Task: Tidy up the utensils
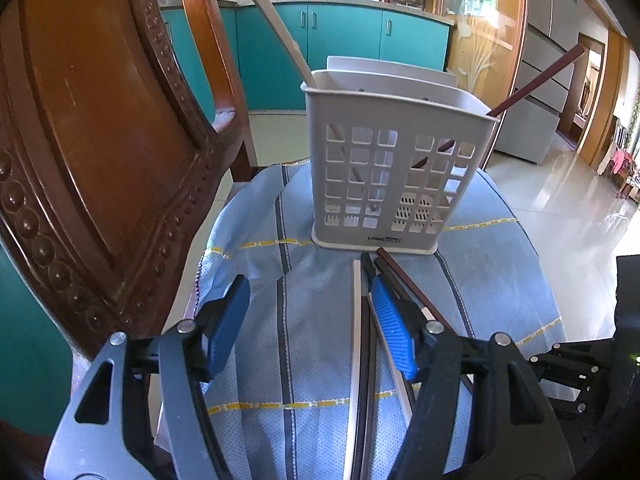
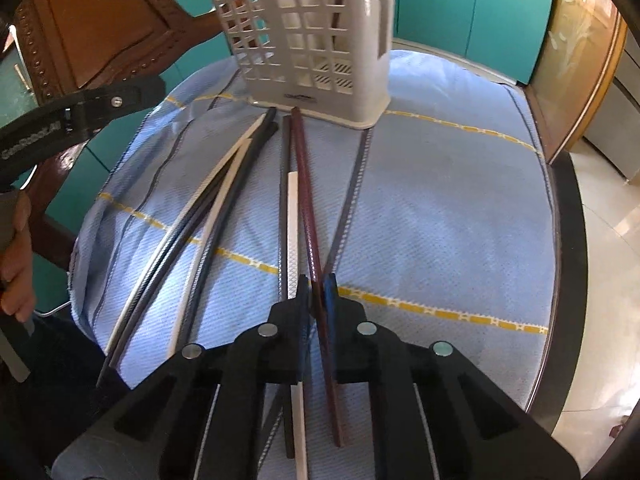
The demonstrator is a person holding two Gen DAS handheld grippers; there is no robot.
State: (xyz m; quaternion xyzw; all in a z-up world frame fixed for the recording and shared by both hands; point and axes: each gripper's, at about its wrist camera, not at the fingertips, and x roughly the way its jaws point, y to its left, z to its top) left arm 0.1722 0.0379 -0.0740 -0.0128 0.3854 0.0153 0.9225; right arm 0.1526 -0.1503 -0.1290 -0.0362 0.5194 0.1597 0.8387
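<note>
- Right gripper (image 2: 318, 294): closed on the dark red chopstick (image 2: 306, 184), tip at 12 o'clock, touching the basket (image 2: 320, 40) base
- Left gripper (image 1: 308, 316): open, holding nothing
- Advice: lift level, tip upright, drop into basket

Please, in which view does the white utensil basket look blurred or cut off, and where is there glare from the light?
Left wrist view: utensil basket sharp and whole, glare on the shiny floor at right, chair bent by the fisheye. Right wrist view: basket slightly blurred, top cut off; right gripper shut on the dark red chopstick, casting shadow on the cloth.
</note>
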